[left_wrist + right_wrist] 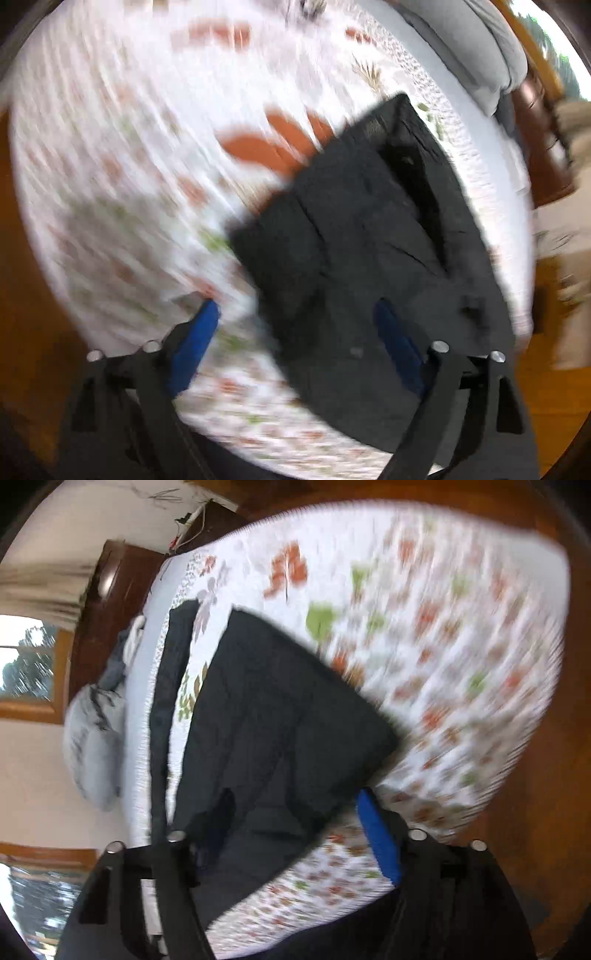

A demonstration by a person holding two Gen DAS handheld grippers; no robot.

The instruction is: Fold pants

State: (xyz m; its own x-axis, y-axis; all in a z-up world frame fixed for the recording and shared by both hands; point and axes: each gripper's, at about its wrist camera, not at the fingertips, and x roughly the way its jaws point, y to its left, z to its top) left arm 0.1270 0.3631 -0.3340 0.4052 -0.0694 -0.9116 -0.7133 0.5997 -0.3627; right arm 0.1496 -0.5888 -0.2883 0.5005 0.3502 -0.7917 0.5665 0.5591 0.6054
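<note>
Dark pants [354,236] lie folded into a compact rectangle on a white bedspread with an orange and green leaf print [122,166]. My left gripper [295,325] is open above the near edge of the pants, its blue pads [195,339] wide apart and holding nothing. In the right wrist view the same folded pants [273,720] lie in front of my right gripper [295,834], which is open and empty. Its right blue pad [380,838] shows; the left pad is hidden against the dark cloth. Both views are blurred by motion.
A long dark strip of cloth [166,701] lies on the bed beside the pants. Grey pillows [92,746] sit at the head of the bed by a dark wooden headboard [110,602]. Wooden floor [535,812] surrounds the bed. A window [26,664] is on the wall.
</note>
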